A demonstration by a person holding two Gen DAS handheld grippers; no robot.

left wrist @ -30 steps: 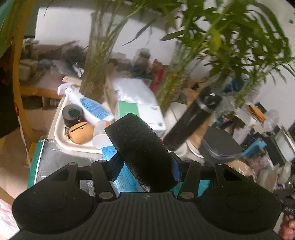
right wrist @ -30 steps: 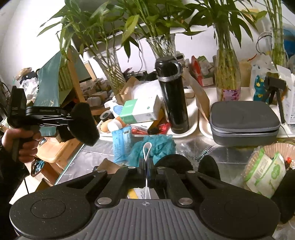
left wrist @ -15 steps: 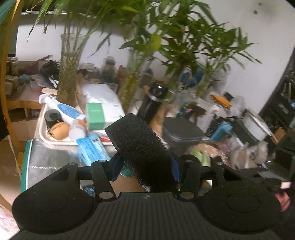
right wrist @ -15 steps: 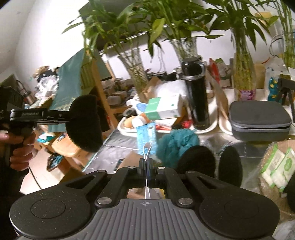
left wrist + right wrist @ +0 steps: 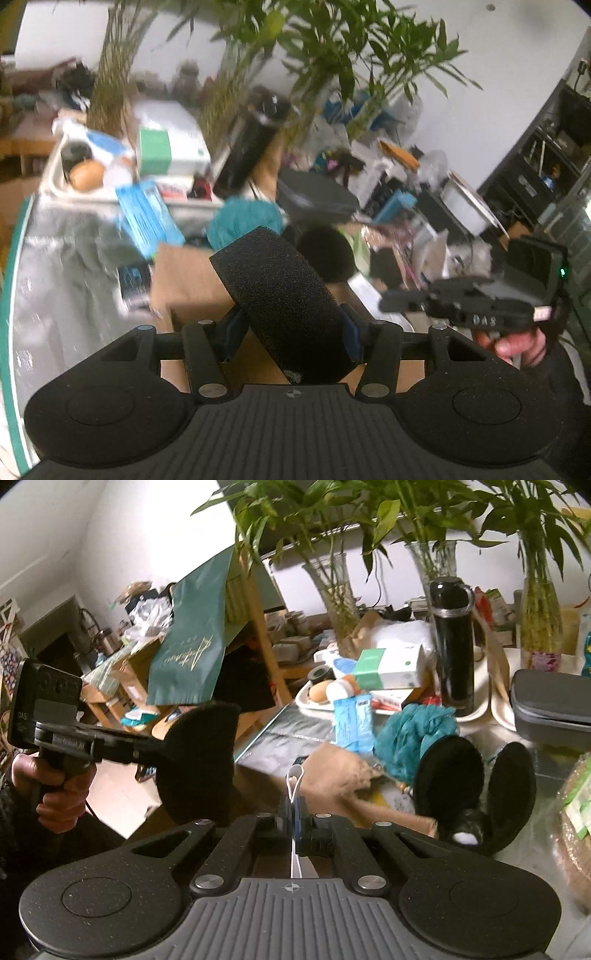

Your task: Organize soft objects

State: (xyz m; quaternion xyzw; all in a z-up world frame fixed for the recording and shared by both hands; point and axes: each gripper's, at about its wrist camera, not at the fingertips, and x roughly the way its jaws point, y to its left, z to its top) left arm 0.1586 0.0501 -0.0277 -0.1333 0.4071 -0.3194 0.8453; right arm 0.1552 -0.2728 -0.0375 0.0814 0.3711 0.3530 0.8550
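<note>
Left gripper (image 5: 290, 332) clamps the black foam pad (image 5: 284, 302) out past the table's (image 5: 280, 731) left edge; right gripper (image 5: 295, 812) pinches a white cord loop (image 5: 294, 775). Ease the pad down beside the other black pads (image 5: 448, 775) mid-table, I'd say.

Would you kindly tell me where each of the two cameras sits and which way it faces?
Left wrist: on the left hand-held gripper, looking forward and down across the cluttered table; its fingers clamp a black foam pad; the right hand shows.
Right wrist: on the right hand-held gripper, shut on a white cord loop; the left hand shows.
Both share the teal puff and black flask.
</note>
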